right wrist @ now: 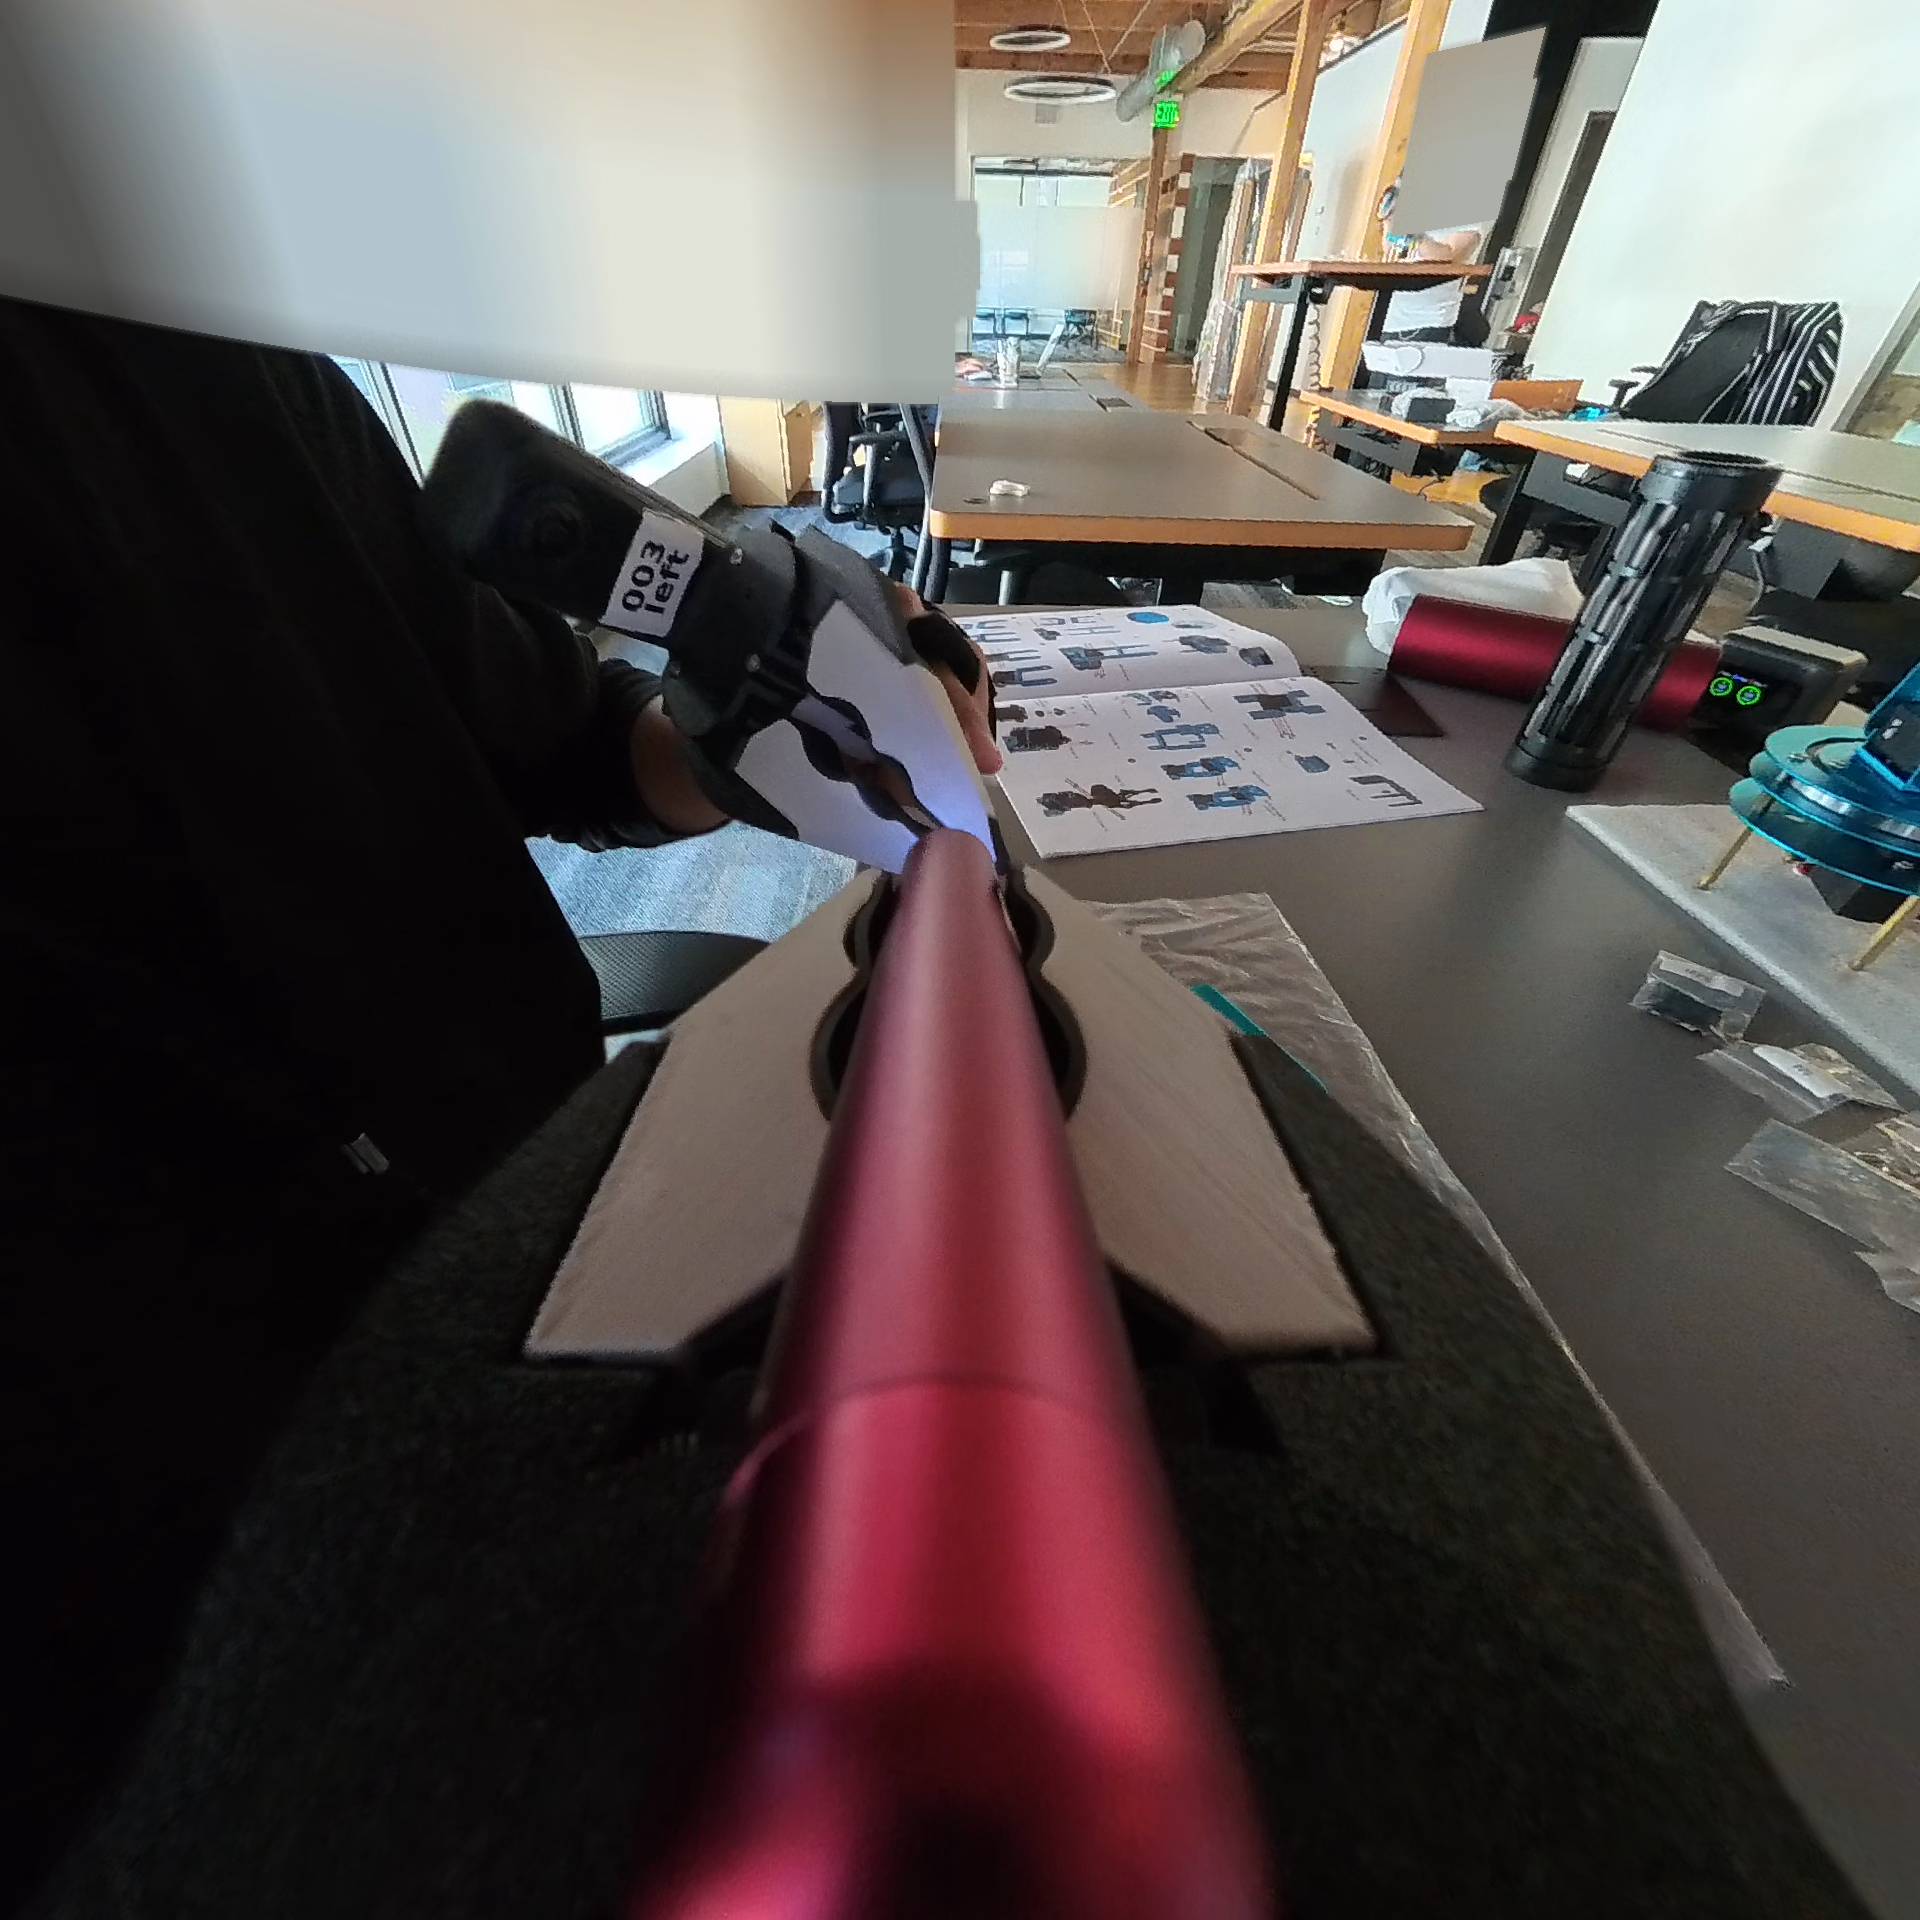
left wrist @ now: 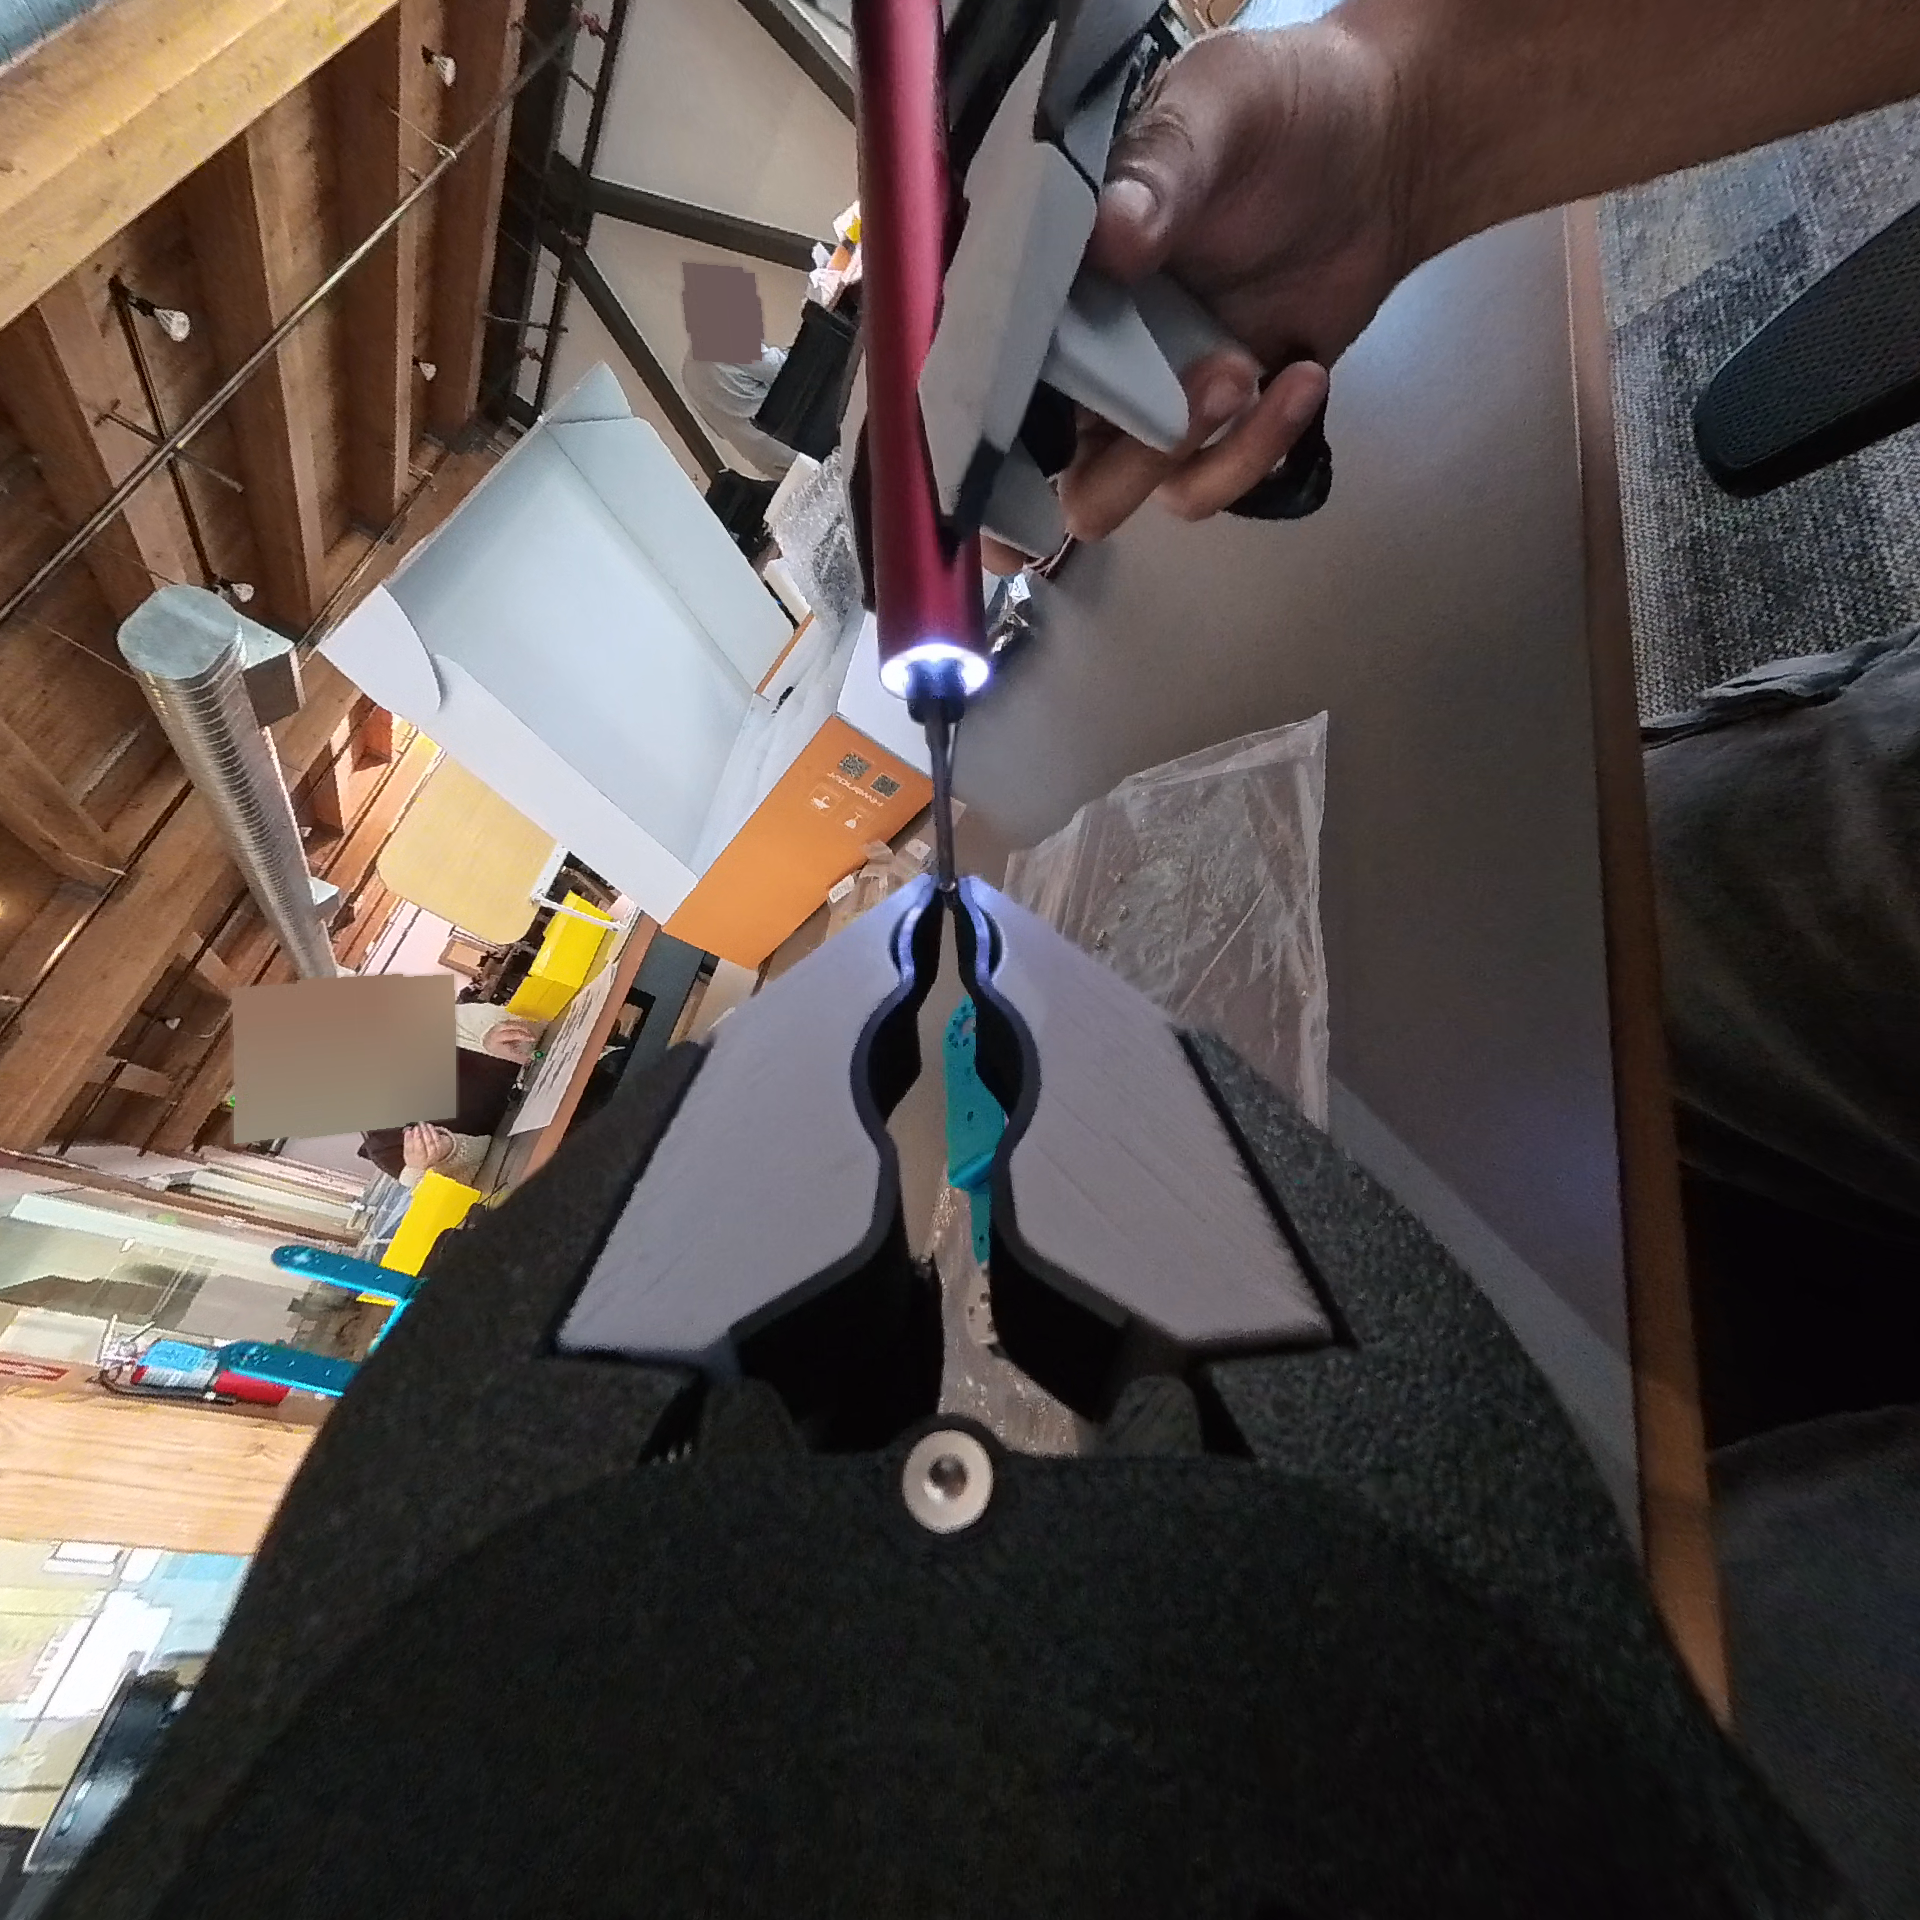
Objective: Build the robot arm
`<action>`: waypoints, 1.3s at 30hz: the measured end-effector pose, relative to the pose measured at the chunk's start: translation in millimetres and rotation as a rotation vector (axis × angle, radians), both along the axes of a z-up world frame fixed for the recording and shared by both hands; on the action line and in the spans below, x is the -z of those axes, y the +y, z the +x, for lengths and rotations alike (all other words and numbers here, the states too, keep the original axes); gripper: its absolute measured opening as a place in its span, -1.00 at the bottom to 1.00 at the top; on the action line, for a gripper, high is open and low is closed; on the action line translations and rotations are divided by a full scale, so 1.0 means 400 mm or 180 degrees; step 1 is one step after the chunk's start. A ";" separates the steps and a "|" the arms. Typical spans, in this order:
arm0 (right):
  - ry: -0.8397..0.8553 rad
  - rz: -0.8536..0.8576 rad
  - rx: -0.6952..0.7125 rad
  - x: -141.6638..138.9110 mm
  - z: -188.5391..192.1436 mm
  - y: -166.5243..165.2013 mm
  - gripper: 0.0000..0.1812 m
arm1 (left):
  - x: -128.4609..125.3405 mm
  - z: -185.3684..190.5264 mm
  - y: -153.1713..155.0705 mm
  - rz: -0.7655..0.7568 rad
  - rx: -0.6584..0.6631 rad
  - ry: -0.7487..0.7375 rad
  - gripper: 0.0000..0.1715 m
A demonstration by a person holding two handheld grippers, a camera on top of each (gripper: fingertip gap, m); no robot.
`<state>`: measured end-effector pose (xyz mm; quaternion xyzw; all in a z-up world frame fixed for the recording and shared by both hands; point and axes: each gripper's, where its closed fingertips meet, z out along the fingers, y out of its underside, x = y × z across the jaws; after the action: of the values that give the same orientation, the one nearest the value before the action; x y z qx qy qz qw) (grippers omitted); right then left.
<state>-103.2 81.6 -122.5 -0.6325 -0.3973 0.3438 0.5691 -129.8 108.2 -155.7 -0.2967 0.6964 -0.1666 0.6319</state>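
My left gripper (left wrist: 948, 896) has its fingertips pressed together, and a blue metal part (left wrist: 971, 1101) with holes sits in the gap between the fingers. My right gripper (right wrist: 951, 883) is shut on a red electric screwdriver (right wrist: 935, 1195). In the left wrist view the screwdriver (left wrist: 914, 312) comes down from the top with its light ring on. Its thin black bit (left wrist: 943, 790) touches the left fingertips. The right gripper (left wrist: 966, 499) is held there by a hand (left wrist: 1278, 208). In the right wrist view the left gripper (right wrist: 971, 826) sits just beyond the screwdriver's tip, lit white.
A clear plastic bag (right wrist: 1247, 966) lies on the dark table (right wrist: 1455, 1039), with an open booklet (right wrist: 1195, 717) behind it. A black cylinder (right wrist: 1631, 623), a red case (right wrist: 1475, 644), a teal acrylic stand (right wrist: 1839, 790) and small parts bags (right wrist: 1787, 1070) are at the right. A white and orange box (left wrist: 582, 644) stands beyond. Left tips to right tips: about 6 centimeters.
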 end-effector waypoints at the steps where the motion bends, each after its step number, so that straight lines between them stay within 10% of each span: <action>1: -0.0042 0.0014 0.0020 0.003 0.000 0.001 -0.76 | 0.004 0.000 0.002 0.0015 -0.0014 0.0028 -0.99; 22: -0.0508 0.0418 0.0264 0.039 -0.012 0.010 -0.77 | 0.039 0.003 0.031 -0.0089 -0.0244 0.0431 -0.76; 39: -0.0116 0.0359 0.0466 0.013 0.026 0.061 -0.76 | -0.006 -0.052 0.036 -0.1929 -0.0112 -0.0038 -0.71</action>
<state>-92.6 106.1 -127.9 -0.6329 -0.3791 0.2669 0.6201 -150.5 122.6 -153.2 -0.4827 0.6060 -0.3576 0.5214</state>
